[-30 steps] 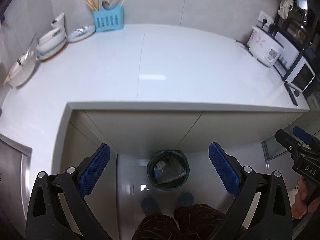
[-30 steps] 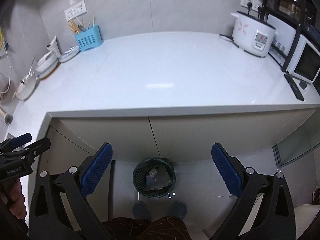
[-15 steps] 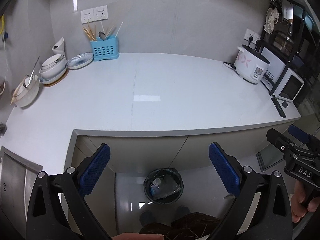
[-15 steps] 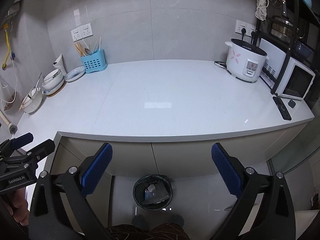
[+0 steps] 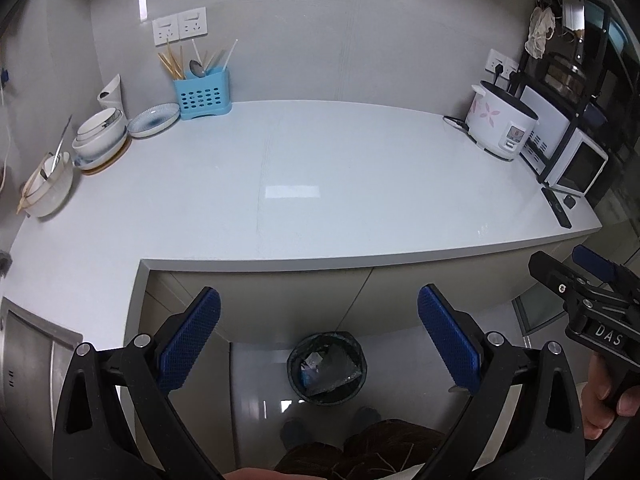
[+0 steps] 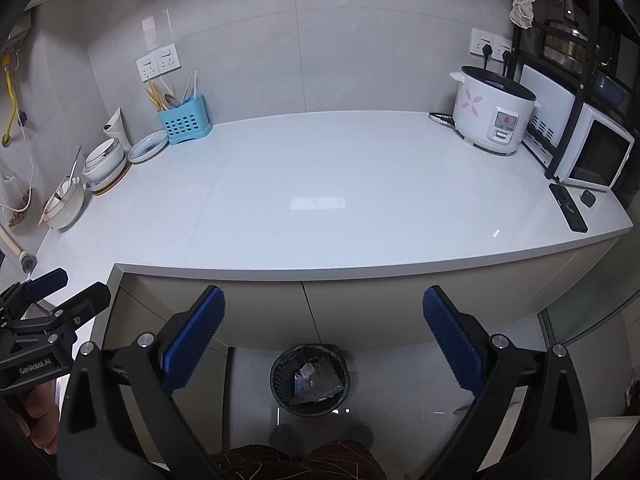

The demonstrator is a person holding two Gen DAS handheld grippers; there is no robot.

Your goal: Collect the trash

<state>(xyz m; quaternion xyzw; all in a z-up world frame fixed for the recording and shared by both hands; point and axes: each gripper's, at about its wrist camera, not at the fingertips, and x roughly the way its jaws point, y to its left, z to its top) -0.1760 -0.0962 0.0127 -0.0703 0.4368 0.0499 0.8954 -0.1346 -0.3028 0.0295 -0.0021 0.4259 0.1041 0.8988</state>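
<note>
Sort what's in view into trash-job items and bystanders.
Job: trash bin on the floor, wrappers inside it, left gripper, right gripper, both open.

Bystanders: rice cooker, microwave, utensil caddy, bowls, remote.

Down on the floor stands the dark mesh trash bin [image 5: 327,368], upright below the table edge, holding crumpled clear plastic and a small printed wrapper [image 6: 306,372].

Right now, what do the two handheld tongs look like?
Both tongs, left and right, have black triangular-cutout frames with silver bolts and blue cross-hatched pads. The left one's body carries white "GenRobot.AI" lettering; the right one's shows "DAS". Both have a blue lever on top. No cables visible.
</note>
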